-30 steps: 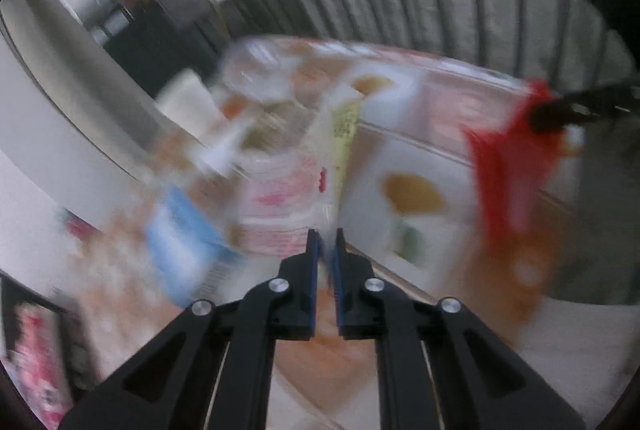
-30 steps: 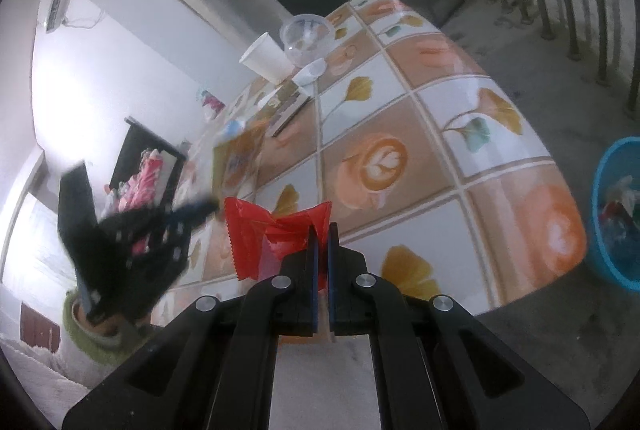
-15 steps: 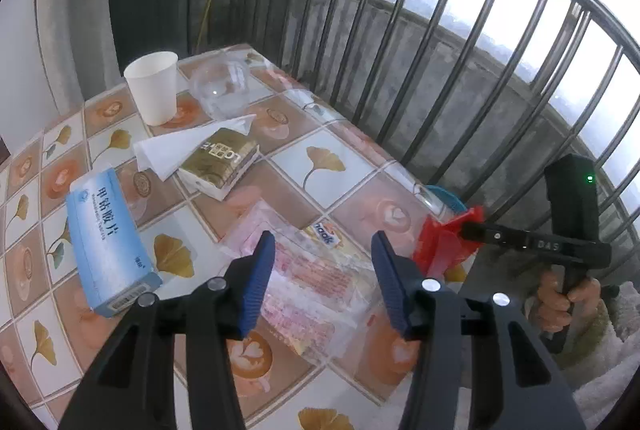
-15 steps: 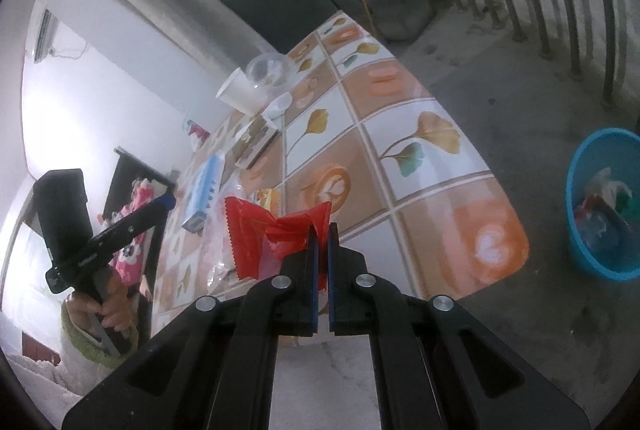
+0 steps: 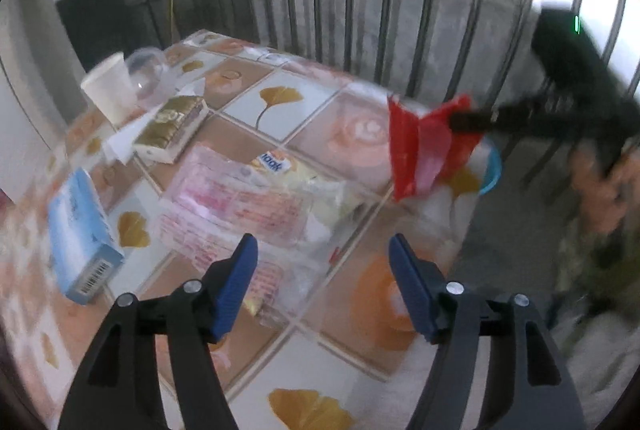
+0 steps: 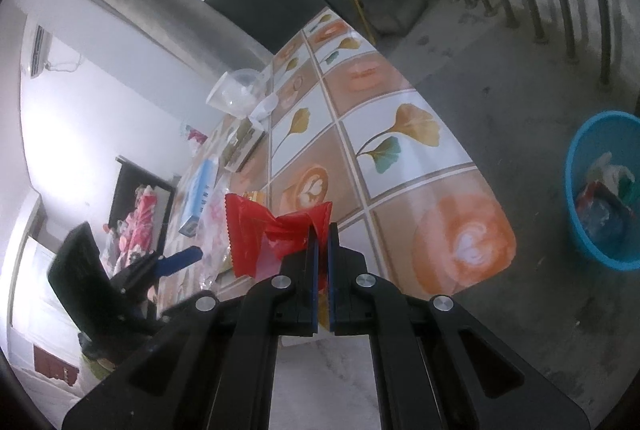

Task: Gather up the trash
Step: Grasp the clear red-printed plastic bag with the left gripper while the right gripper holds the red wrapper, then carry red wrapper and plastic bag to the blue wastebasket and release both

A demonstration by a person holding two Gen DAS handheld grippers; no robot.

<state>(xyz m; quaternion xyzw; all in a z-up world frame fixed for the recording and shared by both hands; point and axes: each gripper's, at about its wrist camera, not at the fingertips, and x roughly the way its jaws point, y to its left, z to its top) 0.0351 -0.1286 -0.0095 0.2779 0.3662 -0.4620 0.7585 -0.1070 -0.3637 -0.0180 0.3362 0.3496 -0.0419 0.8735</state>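
**Red wrapper pinched, other claw spread over the table litter**

The right gripper (image 6: pixel 323 230) is clamped tight on a corner of the red wrapper (image 6: pixel 272 230), which fans out to its left — held off the table (image 6: pixel 400 166), the claw angled downward past the table's near edge. Well off to its right, on the concrete floor, sits the blue basin (image 6: pixel 600 190) with scraps already in it.

The left gripper (image 5: pixel 322 262) tilts steeply down, its jaws just opened wide with nothing pressed between them. Directly ahead of its fingertips lies a clear pink-printed bag (image 5: pixel 236 206), a yellow packet (image 5: pixel 288 170) just beyond. To its left rests a blue box (image 5: pixel 80 234); farther ahead-left, a gold-wrapped pack (image 5: pixel 172 128), a paper cup (image 5: pixel 108 92) and a clear lid (image 5: pixel 150 76).
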